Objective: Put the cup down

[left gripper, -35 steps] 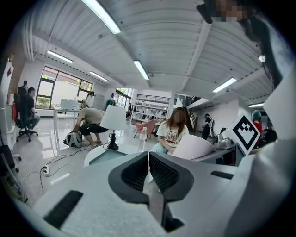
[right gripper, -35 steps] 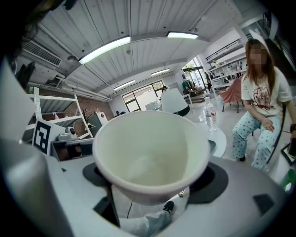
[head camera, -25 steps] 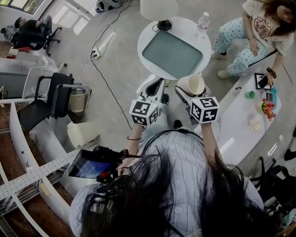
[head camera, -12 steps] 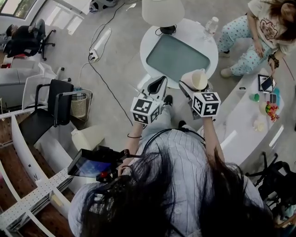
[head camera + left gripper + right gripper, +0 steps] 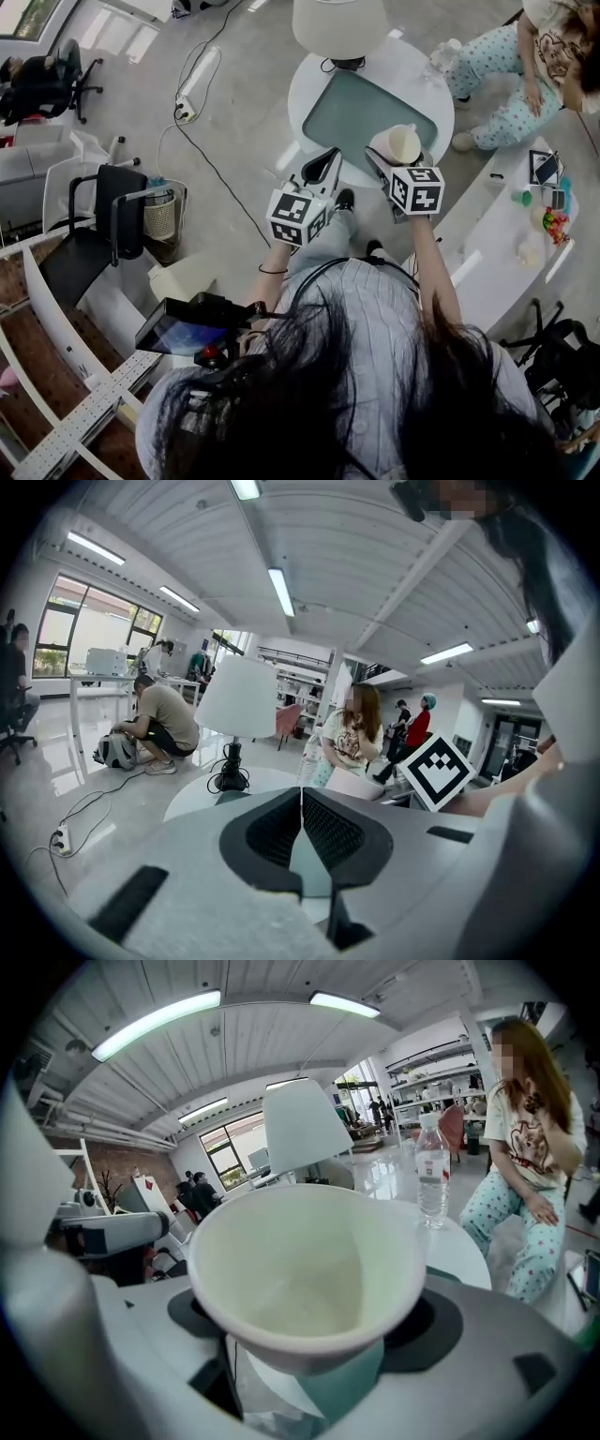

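Note:
A cream paper cup (image 5: 305, 1279) (image 5: 397, 145) sits between the jaws of my right gripper (image 5: 386, 161), which is shut on it; its open mouth faces the camera and looks empty. It hangs over the near edge of a round white table (image 5: 319, 80) that carries a grey-green tray (image 5: 361, 112). My left gripper (image 5: 325, 167) is beside it on the left, shut with nothing between its black pads (image 5: 328, 832). In the right gripper view the left gripper (image 5: 103, 1232) shows at the left.
A white lamp (image 5: 337, 26) and a water bottle (image 5: 444, 54) stand at the table's far side. A seated person (image 5: 525, 66) is at the right by a long white counter (image 5: 506, 234) with small items. A black chair (image 5: 103, 220) and a waste basket (image 5: 159, 217) stand left; cables cross the floor.
Both grippers and the cup have moved forward toward the round table; the cup now hangs over the table's near edge. The right gripper's hold on the cup is unchanged.

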Available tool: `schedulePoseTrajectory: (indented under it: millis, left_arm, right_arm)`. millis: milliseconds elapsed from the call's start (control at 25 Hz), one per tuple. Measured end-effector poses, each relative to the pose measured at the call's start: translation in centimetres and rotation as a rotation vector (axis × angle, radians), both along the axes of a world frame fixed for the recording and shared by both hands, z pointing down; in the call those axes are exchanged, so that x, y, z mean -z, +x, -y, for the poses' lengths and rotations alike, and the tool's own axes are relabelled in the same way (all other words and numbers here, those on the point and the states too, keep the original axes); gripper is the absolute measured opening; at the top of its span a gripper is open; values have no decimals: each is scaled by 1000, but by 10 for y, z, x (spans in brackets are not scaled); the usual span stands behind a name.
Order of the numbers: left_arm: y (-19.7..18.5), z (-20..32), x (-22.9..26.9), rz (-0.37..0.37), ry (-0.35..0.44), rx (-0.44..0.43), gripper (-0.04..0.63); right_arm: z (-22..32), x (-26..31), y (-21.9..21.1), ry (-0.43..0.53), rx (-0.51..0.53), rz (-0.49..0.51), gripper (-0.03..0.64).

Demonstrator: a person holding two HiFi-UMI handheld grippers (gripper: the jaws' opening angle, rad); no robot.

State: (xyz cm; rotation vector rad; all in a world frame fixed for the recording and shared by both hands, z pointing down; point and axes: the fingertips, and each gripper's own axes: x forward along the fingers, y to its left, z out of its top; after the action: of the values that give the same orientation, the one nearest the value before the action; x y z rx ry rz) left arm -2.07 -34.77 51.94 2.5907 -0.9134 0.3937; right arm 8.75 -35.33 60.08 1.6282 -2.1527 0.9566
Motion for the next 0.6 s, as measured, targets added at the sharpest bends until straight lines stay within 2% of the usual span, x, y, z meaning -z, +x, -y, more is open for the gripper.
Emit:
schedulePoseTrajectory:
  millis: [240, 600]
  left_arm:
    - [2, 21, -14, 7, -26, -23, 17]
    - [1, 48, -22, 17, -33, -32, 17]
  right_arm:
    - [38, -21, 3, -30, -12, -26, 433]
    - [83, -61, 7, -78, 3, -128, 433]
